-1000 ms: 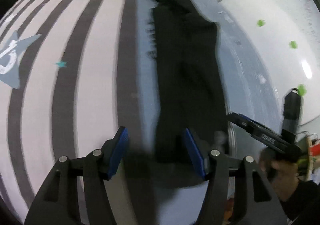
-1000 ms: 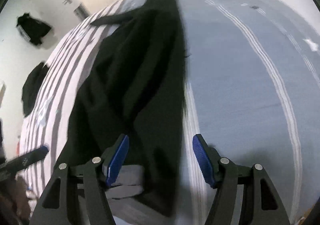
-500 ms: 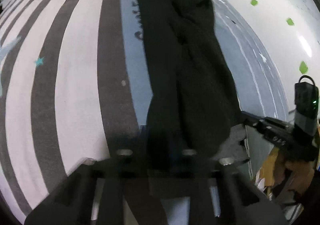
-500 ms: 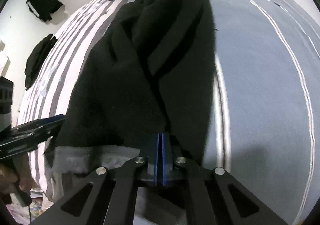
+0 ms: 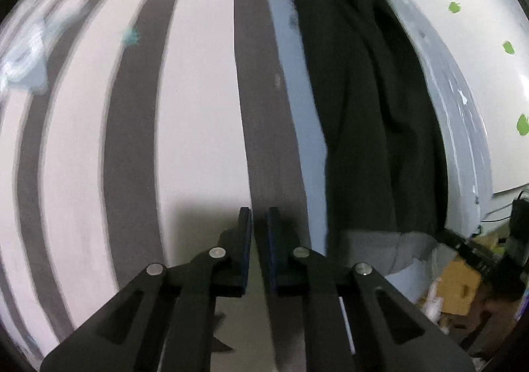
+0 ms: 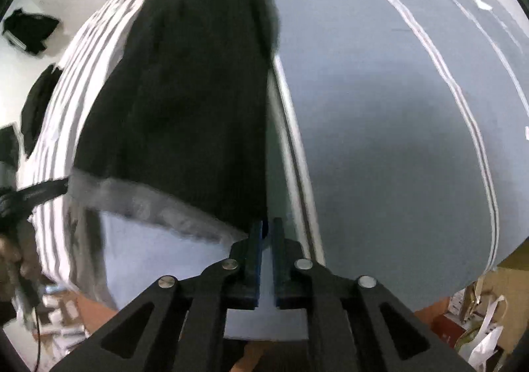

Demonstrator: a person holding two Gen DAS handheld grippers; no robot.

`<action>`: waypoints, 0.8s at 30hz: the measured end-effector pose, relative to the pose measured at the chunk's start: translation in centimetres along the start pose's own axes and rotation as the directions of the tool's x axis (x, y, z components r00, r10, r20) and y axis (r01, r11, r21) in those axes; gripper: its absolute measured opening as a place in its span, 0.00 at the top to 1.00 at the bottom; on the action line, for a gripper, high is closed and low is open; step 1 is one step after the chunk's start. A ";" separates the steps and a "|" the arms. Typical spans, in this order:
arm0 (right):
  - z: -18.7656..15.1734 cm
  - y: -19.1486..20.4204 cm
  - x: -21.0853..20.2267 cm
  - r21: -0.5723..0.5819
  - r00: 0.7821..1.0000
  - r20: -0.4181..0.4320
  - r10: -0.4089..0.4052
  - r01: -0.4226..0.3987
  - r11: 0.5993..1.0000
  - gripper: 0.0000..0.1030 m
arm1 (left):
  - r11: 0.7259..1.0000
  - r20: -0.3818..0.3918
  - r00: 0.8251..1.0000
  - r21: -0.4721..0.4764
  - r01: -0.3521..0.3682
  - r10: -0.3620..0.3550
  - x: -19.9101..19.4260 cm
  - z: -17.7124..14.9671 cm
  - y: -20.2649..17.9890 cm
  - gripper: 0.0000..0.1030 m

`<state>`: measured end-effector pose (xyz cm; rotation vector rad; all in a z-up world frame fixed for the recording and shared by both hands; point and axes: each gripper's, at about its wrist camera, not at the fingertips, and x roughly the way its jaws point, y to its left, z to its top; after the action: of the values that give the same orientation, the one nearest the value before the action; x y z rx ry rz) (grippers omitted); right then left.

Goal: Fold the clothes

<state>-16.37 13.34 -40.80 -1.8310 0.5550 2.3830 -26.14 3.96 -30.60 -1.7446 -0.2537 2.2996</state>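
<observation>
A bed is seen, covered by a sheet striped white and dark grey on one half and plain grey-blue with thin white lines on the other. A black garment with a grey hem is laid lengthwise on it, right of the left fingers and left of the right fingers.

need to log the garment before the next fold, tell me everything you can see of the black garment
The black garment is dark, soft-looking cloth with a grey band along its near end. It lies lengthwise and rumpled into long folds on the bed, over the seam between striped sheet and blue-grey sheet. The right tongs sit at its near corner; whether they pinch it is unclear. The left tongs are beside it, clear.
</observation>
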 end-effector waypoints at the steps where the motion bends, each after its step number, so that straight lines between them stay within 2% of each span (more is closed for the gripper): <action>1: 0.6 0.1 -0.2 0.003 1.000 0.015 -0.006 0.006 1.000 0.88 | 1.000 -0.001 1.000 -0.001 0.009 -0.009 0.0 0.4 0.0 0.83; 2: 1.2 0.1 -0.5 0.006 0.999 0.035 -0.013 0.013 1.000 0.84 | 1.000 -0.004 1.000 -0.007 0.017 -0.017 0.1 1.0 -0.1 0.78; 3: 2.0 0.2 -0.9 0.008 0.998 0.059 -0.015 0.014 1.000 0.77 | 1.000 -0.013 1.000 -0.019 0.024 -0.024 0.3 1.8 -0.2 0.69; 5: 4.2 0.1 -1.5 0.016 0.994 0.107 -0.025 0.023 1.000 0.66 | 0.999 -0.008 0.999 -0.029 0.042 -0.042 0.7 3.4 -0.7 0.63; 9: 8.7 0.0 -2.0 0.022 0.987 0.156 -0.041 0.038 0.999 0.64 | 0.997 0.029 0.997 -0.016 0.078 -0.078 1.0 7.0 -2.4 0.56; 11: 11.5 0.3 -2.1 0.006 0.982 0.186 -0.030 0.029 1.000 0.60 | 0.997 0.039 0.996 0.018 0.075 -0.075 1.4 9.2 -3.7 0.56; 13: 14.1 0.6 -2.0 -0.016 0.976 0.213 -0.034 0.038 0.999 0.51 | 0.997 0.059 0.996 0.057 0.059 -0.062 2.0 11.5 -5.1 0.55; 16: 17.8 1.1 -1.3 -0.045 0.969 0.246 -0.032 0.045 0.998 0.48 | 0.996 0.096 0.994 0.080 0.035 -0.042 3.2 15.2 -6.5 0.55; 19: 22.2 0.9 -0.1 -0.059 0.968 0.253 -0.002 0.018 0.998 0.48 | 0.999 0.101 0.995 0.050 -0.001 -0.004 5.2 18.0 -6.0 0.55; 22: 26.9 1.2 2.1 -0.074 0.971 0.237 0.025 -0.008 0.997 0.48 | 0.999 0.075 0.997 -0.016 -0.032 0.033 7.7 21.4 -5.4 0.55; 24: 29.4 1.4 2.8 -0.092 0.972 0.231 0.048 -0.027 0.995 0.47 | 0.998 0.064 0.996 -0.024 -0.059 0.061 9.1 23.5 -5.9 0.55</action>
<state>-44.52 21.42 -36.68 -1.5511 0.4707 2.6381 -50.60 12.50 -30.99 -1.7127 -0.2428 2.4075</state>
